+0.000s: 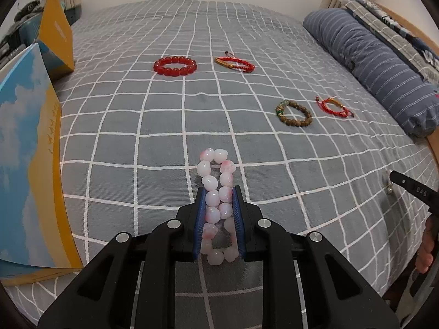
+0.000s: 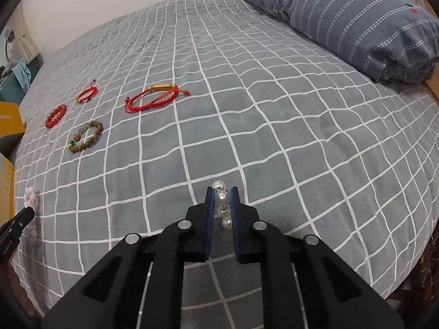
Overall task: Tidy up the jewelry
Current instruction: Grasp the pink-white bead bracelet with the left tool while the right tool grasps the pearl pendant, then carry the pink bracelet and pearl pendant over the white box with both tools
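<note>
Lengthwise, pink bead bracelet [image 1: 216, 205] pinched in left jaws; pearl strand [image 2: 222, 207] in right jaws, likewise.

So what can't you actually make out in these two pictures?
- Pink bead bracelet, left wrist view: its near end sits between the left gripper fingers, partly covered.
- Pearl piece, right wrist view: only a few pearls show inside the right gripper; bracelet or earrings, I cannot tell.
- Yellow boxes, left wrist view: cut off by the edge, print unreadable.
</note>
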Tool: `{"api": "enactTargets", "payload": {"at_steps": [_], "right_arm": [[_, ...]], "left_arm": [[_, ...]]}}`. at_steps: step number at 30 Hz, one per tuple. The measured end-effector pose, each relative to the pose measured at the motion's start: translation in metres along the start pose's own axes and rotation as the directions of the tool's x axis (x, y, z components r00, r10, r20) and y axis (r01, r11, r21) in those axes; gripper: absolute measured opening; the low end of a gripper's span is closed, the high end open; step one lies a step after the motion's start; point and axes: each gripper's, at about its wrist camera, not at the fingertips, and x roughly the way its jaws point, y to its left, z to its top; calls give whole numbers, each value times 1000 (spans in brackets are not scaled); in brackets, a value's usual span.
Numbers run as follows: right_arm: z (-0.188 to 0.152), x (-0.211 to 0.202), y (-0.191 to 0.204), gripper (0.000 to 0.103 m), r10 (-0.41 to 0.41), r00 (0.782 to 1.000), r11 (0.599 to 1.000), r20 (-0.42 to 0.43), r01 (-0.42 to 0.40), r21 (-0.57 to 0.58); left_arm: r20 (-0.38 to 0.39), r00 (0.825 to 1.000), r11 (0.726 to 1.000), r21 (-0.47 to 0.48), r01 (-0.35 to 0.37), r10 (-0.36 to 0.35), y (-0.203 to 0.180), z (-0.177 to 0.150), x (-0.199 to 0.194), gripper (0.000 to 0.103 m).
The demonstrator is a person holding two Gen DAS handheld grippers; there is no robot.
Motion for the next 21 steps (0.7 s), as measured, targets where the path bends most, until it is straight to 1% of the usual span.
{"api": "enactTargets", "payload": {"at_steps": [7, 21], "right_arm": [[-1, -10, 0, 11, -1, 1000, 1000, 19, 1, -3], [6, -26, 5, 11, -4, 998, 1000, 60, 5, -13]], "left_arm": [[12, 1000, 1000, -4, -11, 11, 3, 5, -12, 19], [40, 999, 999, 21, -31, 30, -1, 13, -29, 19]]}}
